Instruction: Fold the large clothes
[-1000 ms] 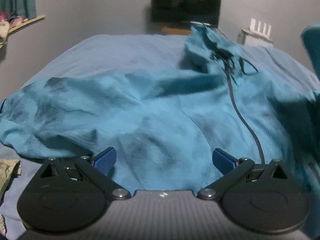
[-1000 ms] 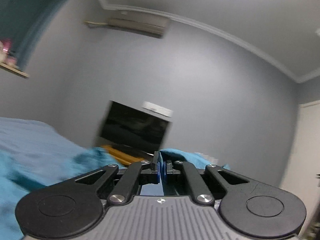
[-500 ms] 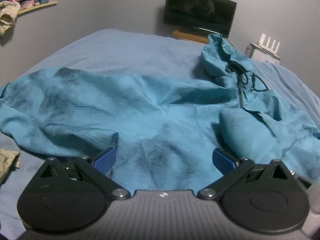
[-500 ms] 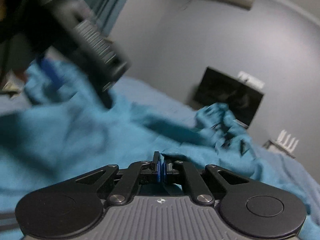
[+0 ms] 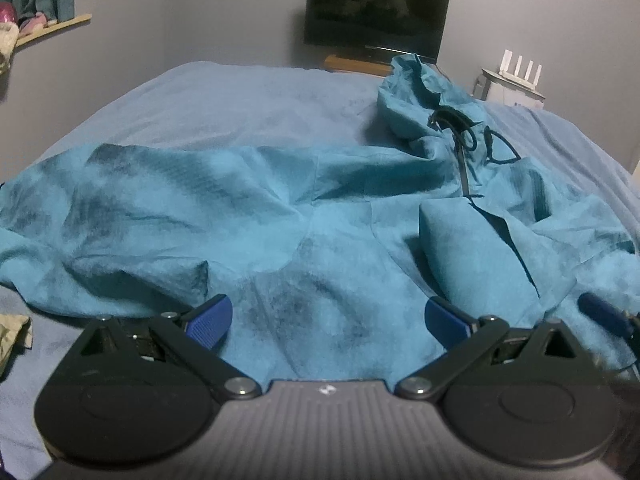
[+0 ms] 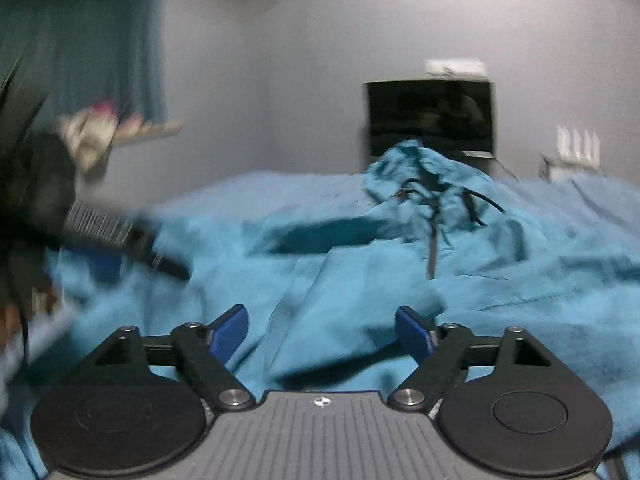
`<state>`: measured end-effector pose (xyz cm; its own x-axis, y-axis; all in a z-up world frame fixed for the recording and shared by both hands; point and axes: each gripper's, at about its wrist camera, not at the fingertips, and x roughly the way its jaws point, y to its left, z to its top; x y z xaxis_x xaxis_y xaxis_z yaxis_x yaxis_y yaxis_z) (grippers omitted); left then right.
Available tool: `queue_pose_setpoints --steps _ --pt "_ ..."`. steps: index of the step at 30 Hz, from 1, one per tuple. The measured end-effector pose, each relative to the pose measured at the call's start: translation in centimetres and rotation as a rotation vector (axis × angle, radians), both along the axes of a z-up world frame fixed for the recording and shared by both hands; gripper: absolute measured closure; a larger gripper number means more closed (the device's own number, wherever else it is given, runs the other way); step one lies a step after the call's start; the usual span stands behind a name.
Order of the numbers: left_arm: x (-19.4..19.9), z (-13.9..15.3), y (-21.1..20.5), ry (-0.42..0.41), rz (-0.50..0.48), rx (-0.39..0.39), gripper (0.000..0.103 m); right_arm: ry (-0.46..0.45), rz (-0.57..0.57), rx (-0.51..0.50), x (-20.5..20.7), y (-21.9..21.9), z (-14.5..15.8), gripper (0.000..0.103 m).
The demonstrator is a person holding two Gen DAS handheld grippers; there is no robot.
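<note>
A large teal hooded jacket [image 5: 280, 216] with dark blotches lies spread on the bed, its hood [image 5: 420, 96] bunched at the far end with a black drawstring and zip. A folded flap [image 5: 472, 248] lies on its right side. My left gripper [image 5: 326, 322] is open and empty just above the jacket's near hem. My right gripper [image 6: 322, 330] is open and empty over the jacket [image 6: 360, 280]. One right fingertip [image 5: 604, 312] shows at the right edge of the left wrist view. The left gripper [image 6: 100, 232] shows blurred at the left of the right wrist view.
The bed [image 5: 240, 100] has a blue-grey sheet. A dark TV [image 5: 376, 32] stands on a wooden stand beyond it, with a white router [image 5: 520, 76] to the right. A shelf [image 5: 48, 28] with soft things is on the left wall. A pale cloth [image 5: 12, 336] lies near left.
My right gripper came down from pointing at the wall, let go of the jacket part it held and opened. The flap now lies on the jacket's right side. The left gripper stayed open.
</note>
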<state>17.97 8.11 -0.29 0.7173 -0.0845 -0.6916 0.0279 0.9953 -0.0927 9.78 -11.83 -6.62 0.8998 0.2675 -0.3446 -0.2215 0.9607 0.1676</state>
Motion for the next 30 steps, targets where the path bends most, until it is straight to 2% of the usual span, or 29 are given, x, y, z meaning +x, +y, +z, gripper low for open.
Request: queue_pose_setpoints --steps 2,4,5,6,8,9,10,12,16,18,20,22,24,25,27,30 --pt "0.2 0.0 0.2 0.007 0.007 -0.010 0.000 0.039 -0.060 0.102 1.1 -1.6 0.4 0.015" --pt "0.3 -0.2 0.4 0.018 0.015 -0.019 0.000 0.115 -0.124 0.112 2.9 -2.1 0.0 0.021" --pt "0.3 -0.2 0.5 0.022 0.018 -0.025 0.000 0.156 -0.151 0.106 3.7 -2.1 -0.4 0.031" --pt "0.4 -0.3 0.7 0.026 0.022 -0.031 0.000 0.195 -0.166 0.117 4.5 -2.3 -0.9 0.047" --pt "0.5 -0.3 0.9 0.029 0.029 -0.040 0.000 0.232 -0.165 0.180 5.4 -2.6 -1.5 0.062" --pt "0.5 -0.3 1.1 0.028 0.033 -0.045 0.000 0.238 -0.165 0.216 5.8 -2.6 -1.6 0.077" --pt "0.5 -0.2 1.2 0.024 0.039 -0.049 0.000 0.219 -0.175 0.222 5.7 -2.4 -1.4 0.084" --pt "0.5 -0.1 1.5 0.015 0.054 -0.058 0.000 0.116 -0.204 0.134 5.2 -0.9 -0.3 0.093" --pt "0.5 0.3 2.0 -0.002 0.074 -0.077 0.000 -0.159 -0.204 -0.190 3.2 4.3 1.4 0.095" --pt "0.5 0.4 2.2 -0.006 0.075 -0.083 0.000 -0.237 -0.139 -0.327 2.6 7.0 1.3 0.095" --pt "0.6 0.6 2.4 -0.009 0.073 -0.086 0.000 -0.214 -0.047 -0.384 2.3 8.8 0.7 0.094" --pt "0.5 0.6 2.4 -0.014 0.074 -0.084 0.000 -0.134 0.051 -0.423 2.2 10.1 -0.7 0.090" --pt "0.5 0.6 2.3 -0.018 0.070 -0.081 0.000 -0.064 0.153 -0.452 1.7 10.9 -2.0 0.073" --pt "0.5 0.7 2.3 -0.022 0.067 -0.080 0.000 -0.053 0.195 -0.452 1.1 10.9 -2.3 0.069" --pt "0.4 0.9 2.2 -0.034 0.064 -0.076 0.000 -0.065 0.238 -0.443 -0.5 10.0 -2.3 0.049" --pt "0.0 1.4 2.3 -0.079 0.054 -0.085 0.000 -0.098 0.223 -0.409 -3.3 6.8 -1.3 0.043"
